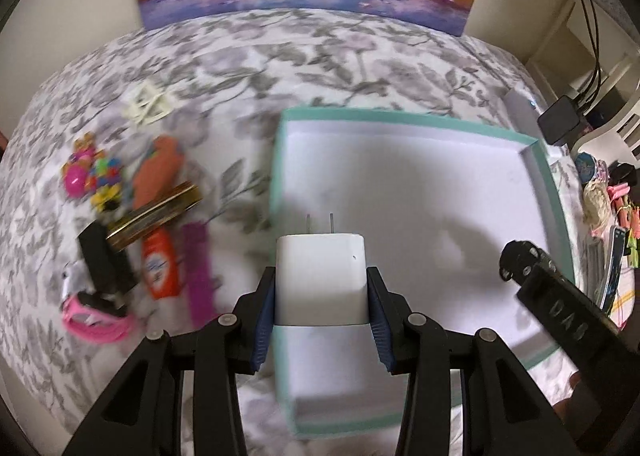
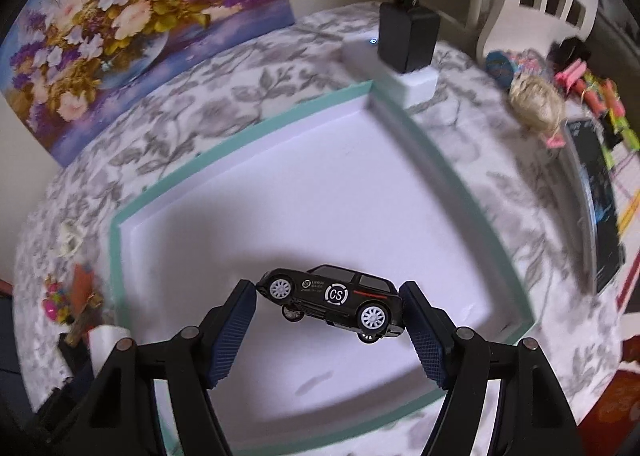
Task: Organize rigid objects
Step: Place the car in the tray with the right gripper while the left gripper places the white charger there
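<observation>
Left claw (image 1: 321, 288) grips a white charger (image 1: 320, 276), right claw (image 2: 328, 304) a toy car (image 2: 332, 298), above the teal box (image 2: 244, 135), ready for lowering and release

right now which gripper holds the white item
The left gripper: it clamps the white charger, while the right gripper holds a black toy car.

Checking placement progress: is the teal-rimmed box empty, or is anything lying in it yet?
Empty. The box shows only bare white floor and shadows; the toy car and the white charger hang above it in the grippers.
</observation>
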Motion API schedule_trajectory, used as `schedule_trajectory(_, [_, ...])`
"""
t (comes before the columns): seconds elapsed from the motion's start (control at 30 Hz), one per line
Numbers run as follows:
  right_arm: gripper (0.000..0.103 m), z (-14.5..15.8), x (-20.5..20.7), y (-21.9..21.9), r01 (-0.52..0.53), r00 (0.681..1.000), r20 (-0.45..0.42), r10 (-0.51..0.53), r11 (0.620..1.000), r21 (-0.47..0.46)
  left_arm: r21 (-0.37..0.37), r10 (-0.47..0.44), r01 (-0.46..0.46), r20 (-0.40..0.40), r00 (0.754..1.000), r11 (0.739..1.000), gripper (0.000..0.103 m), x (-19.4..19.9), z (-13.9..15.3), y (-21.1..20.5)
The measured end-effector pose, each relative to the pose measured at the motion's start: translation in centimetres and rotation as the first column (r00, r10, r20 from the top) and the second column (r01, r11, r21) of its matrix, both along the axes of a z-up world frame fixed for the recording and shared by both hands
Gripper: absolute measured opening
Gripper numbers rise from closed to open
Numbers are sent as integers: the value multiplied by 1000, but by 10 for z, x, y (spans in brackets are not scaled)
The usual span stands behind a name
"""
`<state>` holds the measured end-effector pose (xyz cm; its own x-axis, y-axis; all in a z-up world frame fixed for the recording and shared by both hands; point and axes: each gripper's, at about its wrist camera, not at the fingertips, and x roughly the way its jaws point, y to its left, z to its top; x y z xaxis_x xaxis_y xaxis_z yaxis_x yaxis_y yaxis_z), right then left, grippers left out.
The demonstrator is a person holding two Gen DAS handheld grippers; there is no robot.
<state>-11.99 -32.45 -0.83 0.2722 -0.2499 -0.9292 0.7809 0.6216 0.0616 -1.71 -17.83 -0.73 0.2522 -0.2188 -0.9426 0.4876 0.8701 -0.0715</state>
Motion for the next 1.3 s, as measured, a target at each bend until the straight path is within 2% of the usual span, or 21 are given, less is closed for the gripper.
schedule_trajectory(0.27, [76, -7, 5, -25, 35, 998, -48, -38, 998, -60, -10, 9, -9, 14, 1000, 1000, 44, 11, -15, -30])
schedule_trajectory(0.37, [76, -11, 7, -30, 40, 998, -55, -43, 998, -51, -32, 2, -1, 44, 999, 999, 44, 11, -16, -33])
schedule_trajectory(0.63, [77, -14, 9, -32, 39, 997, -64, -40, 999, -20, -13, -13, 14, 66, 998, 1000, 45, 7, -14, -32])
schedule_trajectory(0.7, [81, -13, 9, -31, 33, 997, -62, -34, 999, -16, -17, -6, 7, 58, 998, 1000, 52, 7, -12, -28])
schedule_trajectory(0.77, [89, -11, 8, -30, 35, 998, -54, -36, 999, -11, -24, 0, 1, 61, 998, 1000, 57, 6, -8, -22])
schedule_trajectory(0.87, [99, -8, 7, -30, 41, 998, -50, -41, 999, -13, -24, 19, -18, 72, 997, 1000, 61, 7, -4, -16])
schedule_trajectory(0.93, [103, -6, 6, -29, 40, 998, -49, -41, 999, -21, -35, 39, -36, 73, 997, 999, 72, 10, 0, -10])
schedule_trajectory(1.0, [103, -4, 5, -28, 31, 998, -52, -33, 999, -30, -50, 70, -66, 70, 995, 997, 83, 13, 4, -2])
schedule_trajectory(1.13, [103, 0, 5, -23, 21, 998, -59, -23, 999, -32, -21, 129, -128, 79, 988, 992, 85, 23, 8, 15])
schedule_trajectory(1.2, [103, 2, 6, -19, 12, 998, -60, -14, 999, -36, -17, 158, -157, 61, 986, 987, 90, 30, 10, 26])
schedule_trajectory(1.3, [103, 10, 11, -7, -23, 998, -57, 20, 998, -55, -11, 212, -212, 33, 977, 977, 90, 39, 12, 47])
